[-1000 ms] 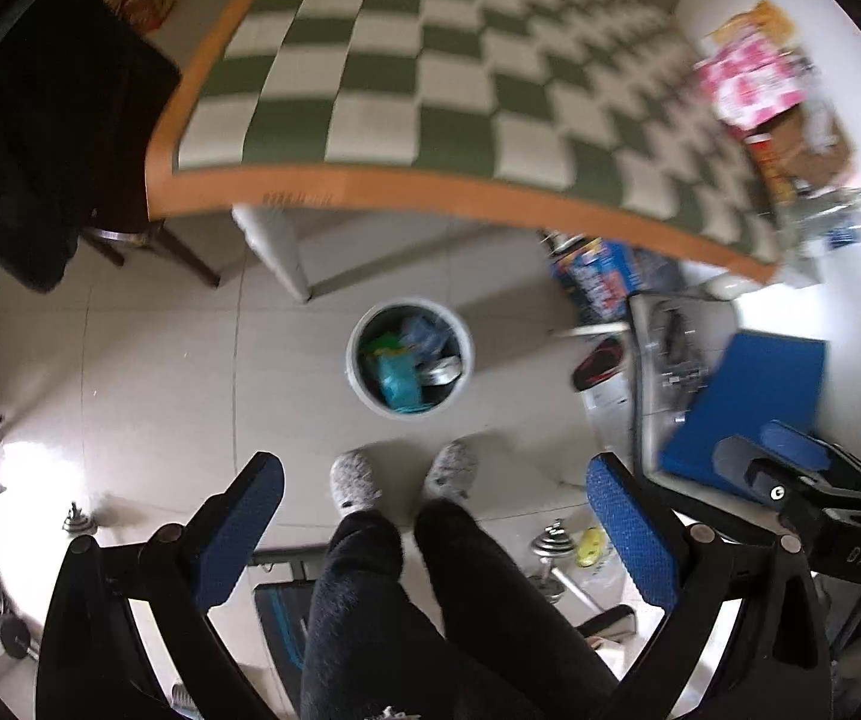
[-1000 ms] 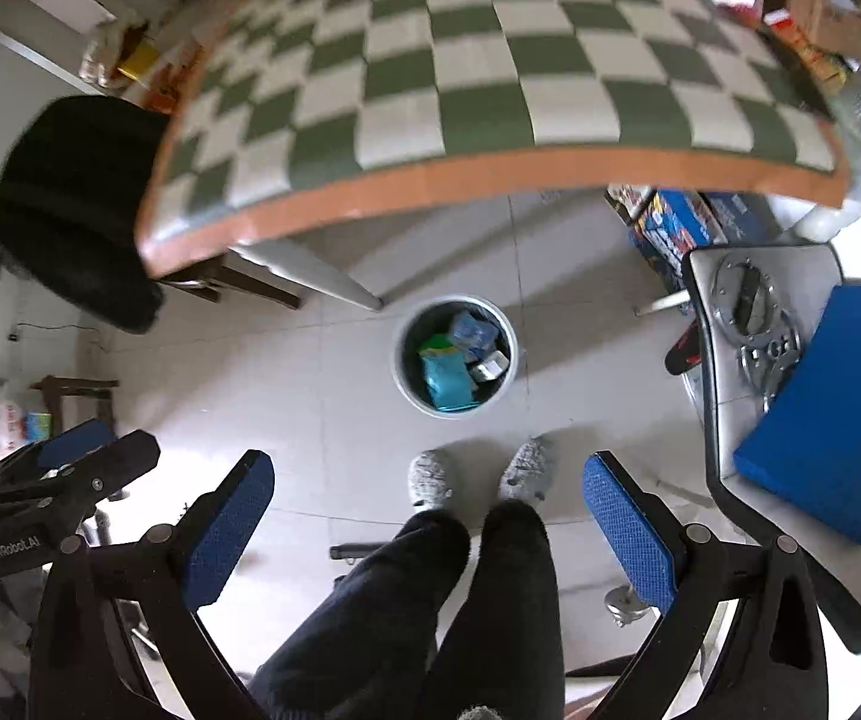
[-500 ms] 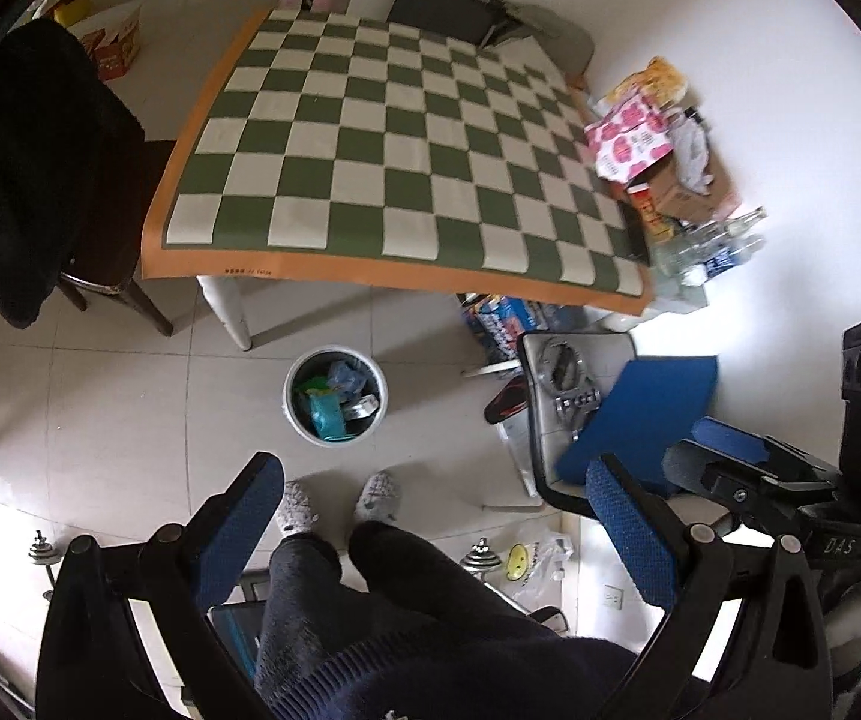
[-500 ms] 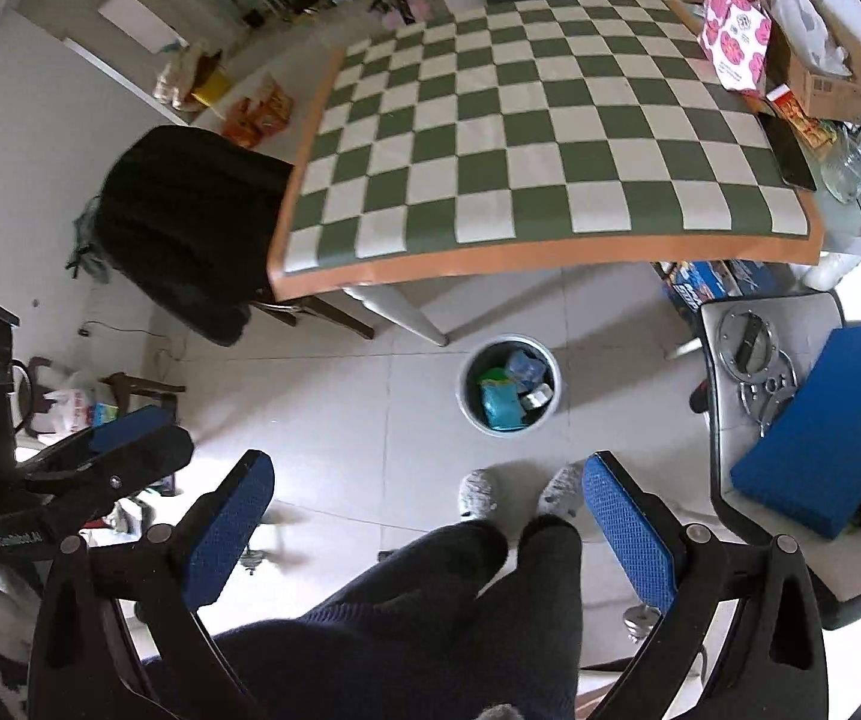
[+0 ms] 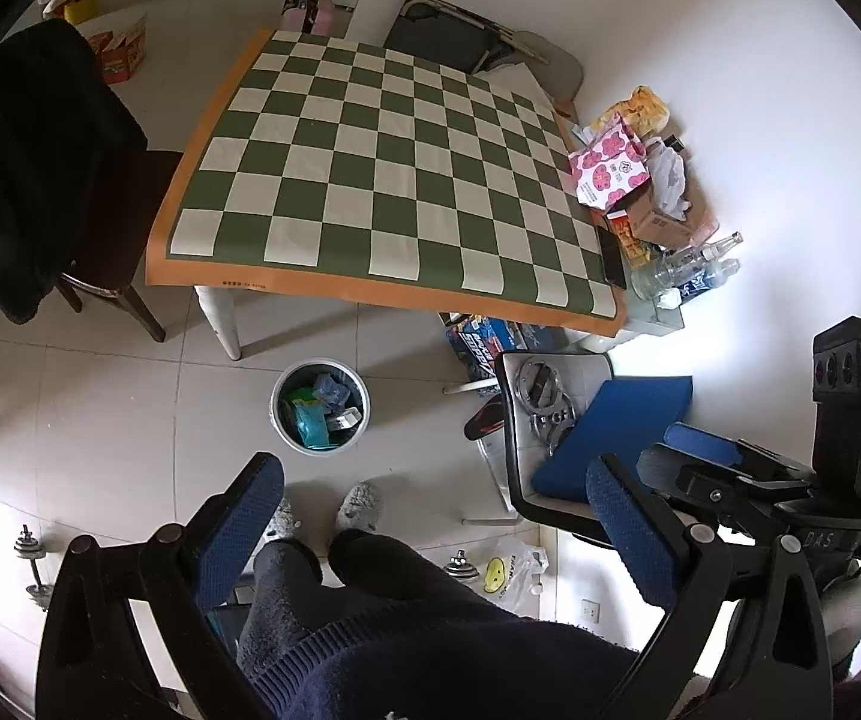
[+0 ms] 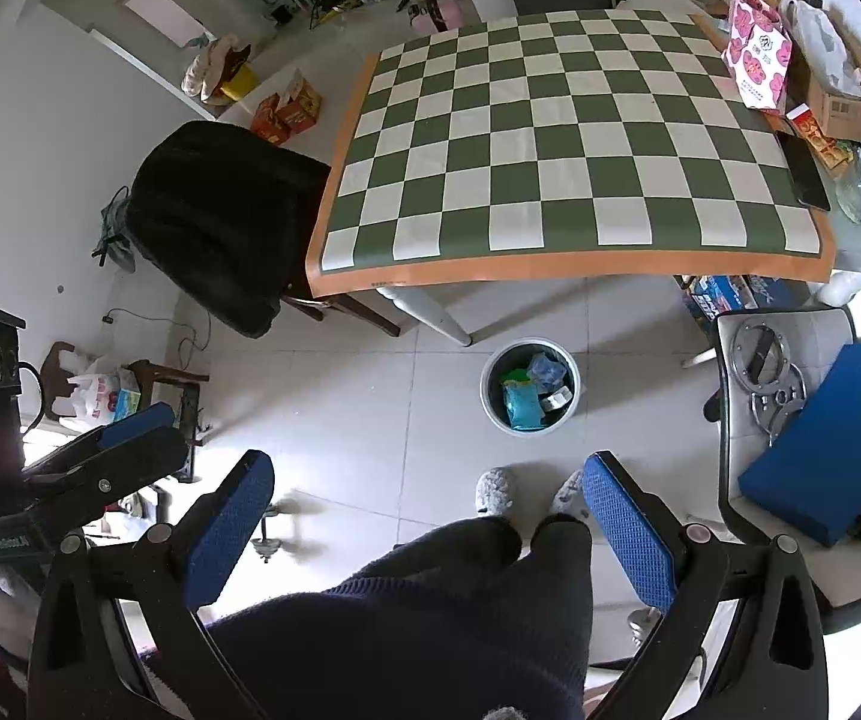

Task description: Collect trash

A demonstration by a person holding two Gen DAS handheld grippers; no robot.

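A grey round trash bin [image 5: 320, 405] stands on the floor by the table leg, holding a teal packet and other wrappers; it also shows in the right wrist view [image 6: 530, 386]. The table carries a green-and-white checkered mat [image 5: 394, 180], bare of trash, also in the right wrist view [image 6: 574, 138]. My left gripper [image 5: 430, 528] is open and empty, held high above the floor. My right gripper [image 6: 427, 522] is open and empty at a similar height. Each gripper shows at the edge of the other's view.
A pink flowered bag [image 5: 609, 167], a cardboard box [image 5: 667, 219] and bottles [image 5: 694, 267] crowd the table's right end. A chair with a black coat [image 5: 28, 168] stands left. A chair with a blue cushion [image 5: 610, 432] stands right. The person's legs are below.
Both grippers have risen well away from the bin. The view now takes in the whole table and more of the room. Both stay open.
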